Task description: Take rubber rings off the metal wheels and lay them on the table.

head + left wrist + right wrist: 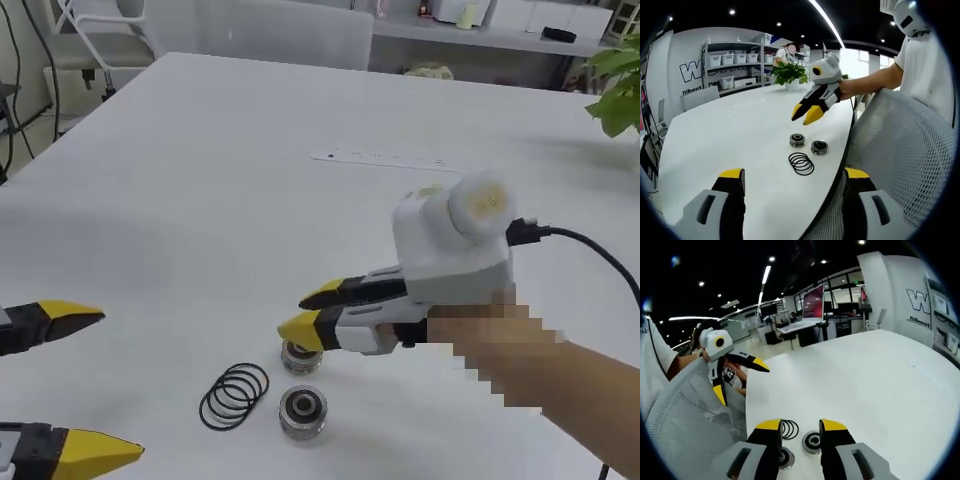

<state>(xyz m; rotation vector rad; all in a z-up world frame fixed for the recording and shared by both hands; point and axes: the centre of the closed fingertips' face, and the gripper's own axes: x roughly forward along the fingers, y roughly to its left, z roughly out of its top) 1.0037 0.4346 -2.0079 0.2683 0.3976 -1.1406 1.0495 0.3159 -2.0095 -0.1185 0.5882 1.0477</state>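
Two metal wheels stand near the table's front edge: one lies just under the tips of my right gripper, the other sits closer to me. Several black rubber rings lie in a loose pile to their left. The right gripper is open, hovering over the far wheel with nothing between its jaws; its own view has the wheel and the rings just past the jaws. My left gripper is wide open and empty at the left, well short of the rings and wheels.
The white table stretches far back; a thin white strip lies at its middle. A green plant leans in at the right edge. A mesh chair stands beside the table. A black cable trails from the right gripper.
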